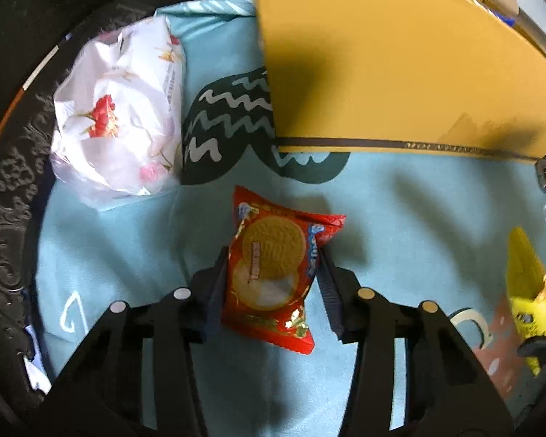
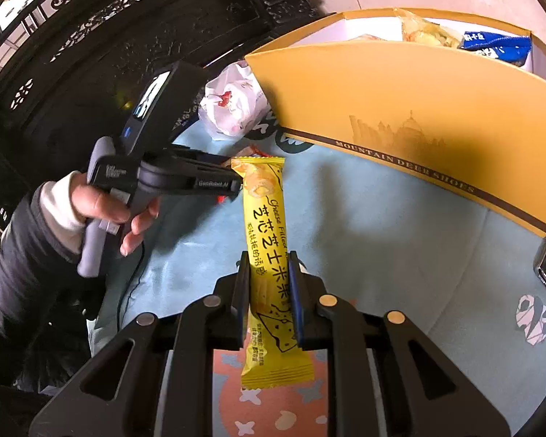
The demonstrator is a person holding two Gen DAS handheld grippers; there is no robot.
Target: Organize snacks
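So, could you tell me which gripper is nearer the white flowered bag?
Left. The left gripper, around the red biscuit packet, sits just beside the white flowered bag; the right gripper holds the yellow snack stick farther off.

Even indoor light from above falls on the blue cloth (image 1: 400, 218), casting soft shadows beneath the yellow box (image 1: 400, 73); glare glints off the red cookie packet (image 1: 273, 269); fisheye bending curves the edges, corners dark; the left view slightly soft.
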